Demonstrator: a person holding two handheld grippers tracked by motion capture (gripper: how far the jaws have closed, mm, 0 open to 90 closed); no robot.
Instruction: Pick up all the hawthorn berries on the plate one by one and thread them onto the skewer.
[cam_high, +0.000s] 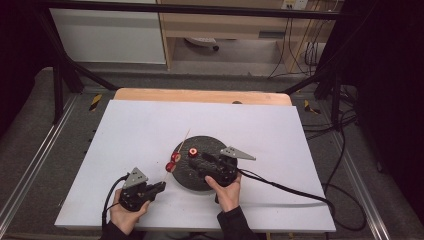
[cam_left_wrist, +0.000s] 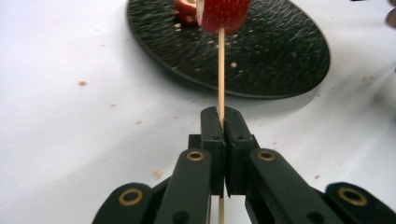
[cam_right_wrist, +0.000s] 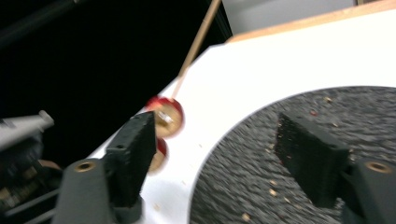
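Observation:
My left gripper sits near the front left of the white table, shut on the lower end of a thin wooden skewer. The skewer slants up and away over the rim of a black round plate. Two red fruit pieces are threaded on it, one just above the other. A third red piece lies loose on the plate. My right gripper hovers over the plate, open, with nothing between its fingers.
A white sheet covers the table, with a wooden edge at the back. Small crumbs lie on the sheet and plate. A black cable trails right from my right gripper. Metal frame bars stand on both sides.

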